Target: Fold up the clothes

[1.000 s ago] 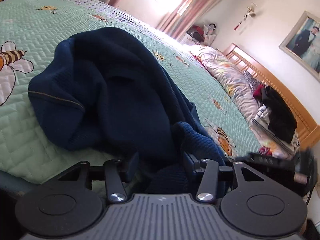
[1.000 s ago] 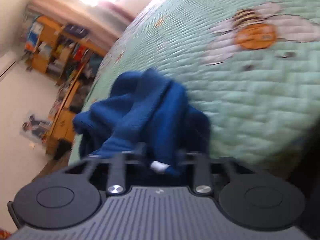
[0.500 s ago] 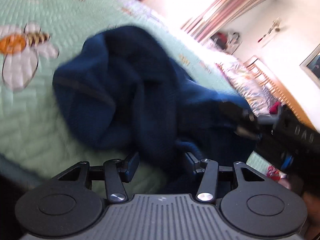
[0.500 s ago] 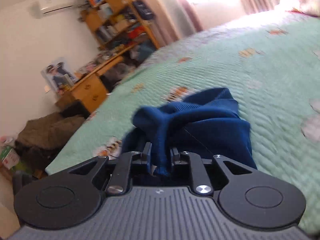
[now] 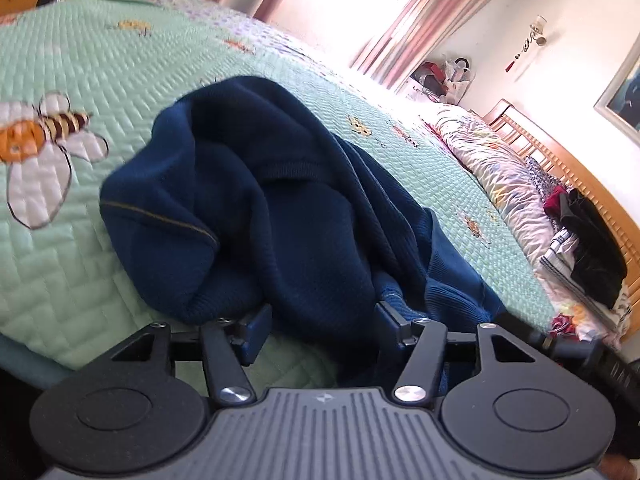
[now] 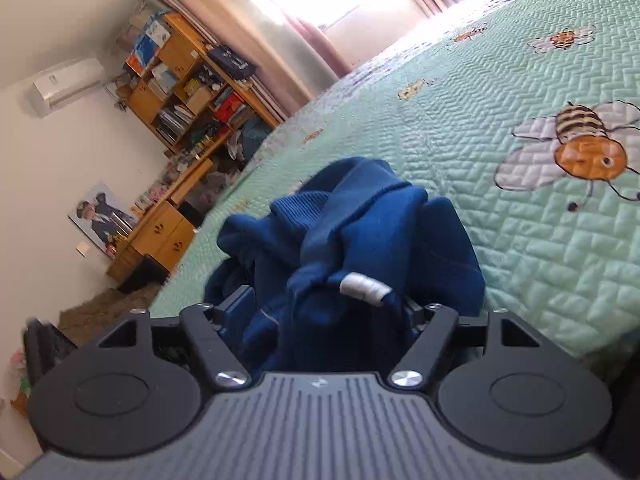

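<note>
1. Because the navy sweater (image 5: pixel 256 216) lies bunched in a heap on the green bee quilt (image 5: pixel 60 60), close to the near edge of the bed, any pull toward that edge could drag part of it off the mattress.
2. Cloth fills the gap of the left gripper (image 5: pixel 320 316), whose jaws stand wide apart with the knit draped between them; whether they bear on it cannot be told, so a lift could let the fabric slide out.
3. In the right wrist view the right gripper (image 6: pixel 326 308) also stands spread, with a thick wad of the sweater and its white label (image 6: pixel 365 289) between the jaws; a grab here would likely catch several layers at once and twist the garment rather than open it flat.
4. Open quilt stretches far beyond the heap in both views, giving ample room to spread it out.
5. Well apart, the flowered duvet (image 5: pixel 492 168), piled clothes (image 5: pixel 580 240) and wooden headboard (image 5: pixel 568 168) bound the far side; shelves (image 6: pixel 188 92) stand beyond the bed.
</note>
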Tool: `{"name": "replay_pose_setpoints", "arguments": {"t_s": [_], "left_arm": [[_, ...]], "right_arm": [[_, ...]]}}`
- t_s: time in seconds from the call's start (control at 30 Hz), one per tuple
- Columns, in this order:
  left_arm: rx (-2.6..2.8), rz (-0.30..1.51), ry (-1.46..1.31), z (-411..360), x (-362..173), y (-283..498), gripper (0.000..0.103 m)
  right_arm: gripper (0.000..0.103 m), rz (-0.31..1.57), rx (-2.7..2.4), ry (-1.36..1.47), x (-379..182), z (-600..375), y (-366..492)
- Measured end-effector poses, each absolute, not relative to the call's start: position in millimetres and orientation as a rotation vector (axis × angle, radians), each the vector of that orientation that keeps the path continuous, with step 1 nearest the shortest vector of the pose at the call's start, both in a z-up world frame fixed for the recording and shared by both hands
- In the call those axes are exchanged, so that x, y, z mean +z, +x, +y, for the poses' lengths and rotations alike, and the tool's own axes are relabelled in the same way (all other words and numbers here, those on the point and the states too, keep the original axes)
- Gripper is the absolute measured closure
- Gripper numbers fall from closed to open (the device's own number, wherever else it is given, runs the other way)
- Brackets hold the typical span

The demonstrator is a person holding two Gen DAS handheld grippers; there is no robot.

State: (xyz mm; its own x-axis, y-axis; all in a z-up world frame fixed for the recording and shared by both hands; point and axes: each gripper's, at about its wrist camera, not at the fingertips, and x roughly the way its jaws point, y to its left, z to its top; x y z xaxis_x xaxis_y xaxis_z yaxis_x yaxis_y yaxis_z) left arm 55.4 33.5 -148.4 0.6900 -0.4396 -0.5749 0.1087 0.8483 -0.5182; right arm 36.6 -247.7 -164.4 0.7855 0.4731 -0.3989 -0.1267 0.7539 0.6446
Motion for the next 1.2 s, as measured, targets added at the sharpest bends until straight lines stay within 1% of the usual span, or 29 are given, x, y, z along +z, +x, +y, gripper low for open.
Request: {"name": "replay_pose_setpoints", "arguments": {"t_s": [0.13,0.17,0.2,0.23,0.3,0.37,0.4,0.43,0.47,0.53,0.67,0.7,0.73,0.77,0.8,0.83,0.87,0.97,1.03,1.1,1.2], "left_arm": [[-0.304,0.74,-0.457,35,-143,50,0.041],[-0.304,0.738,-0.459,37,-143,48,0.04],[-0.305,0.739,-0.463,37,-144,48,0.039],[-0.305,0.74,-0.468,38,-145,48,0.039],[-0.311,0.743,-0.471,42,-148,45,0.039],[-0.319,0.742,-0.47,40,-149,45,0.039],[-0.321,0.742,-0.471,40,-149,44,0.039],[-0.321,0.742,-0.472,41,-149,43,0.039],[-0.321,0.741,-0.473,41,-150,42,0.039],[-0.32,0.735,-0.476,42,-148,40,0.039],[-0.314,0.708,-0.482,46,-143,37,0.038],[-0.311,0.704,-0.487,47,-143,37,0.037],[-0.308,0.702,-0.492,49,-143,37,0.037],[-0.305,0.699,-0.498,50,-144,37,0.037],[-0.303,0.701,-0.502,52,-145,37,0.036],[-0.301,0.703,-0.506,53,-146,37,0.036],[-0.299,0.706,-0.509,54,-147,37,0.036],[-0.296,0.726,-0.512,56,-151,40,0.036],[-0.303,0.727,-0.509,54,-151,42,0.036],[-0.308,0.727,-0.509,53,-153,44,0.036],[-0.311,0.735,-0.509,49,-157,44,0.036]], "right_arm": [[0.029,0.575,0.333,0.562,-166,-247,22],[0.028,0.566,0.332,0.535,-165,-247,18],[0.023,0.569,0.327,0.498,-166,-244,17],[0.021,0.572,0.322,0.461,-167,-241,16],[0.021,0.593,0.308,0.435,-171,-236,18],[0.029,0.581,0.319,0.406,-171,-230,21],[0.048,0.585,0.324,0.368,-169,-225,27],[0.085,0.59,0.329,0.331,-167,-221,32],[0.088,0.564,0.339,0.335,-155,-223,41],[0.09,0.511,0.361,0.349,-132,-226,60],[0.09,0.255,0.271,0.42,-56,-264,88],[0.087,0.191,0.247,0.437,-37,-274,95],[0.075,0.179,0.212,0.463,-33,-284,102],[0.062,0.208,0.178,0.469,-37,-292,110],[0.031,0.277,0.143,0.475,-47,-299,117],[0.026,0.333,0.105,0.516,-64,-305,114],[0.026,0.388,0.067,0.559,-81,-311,111],[0.026,0.454,0.08,0.682,-137,-317,73],[0.026,0.514,0.104,0.735,-164,-310,53],[0.026,0.56,0.139,0.718,-172,-292,46],[0.026,0.577,0.211,0.635,-161,-264,52]]}}
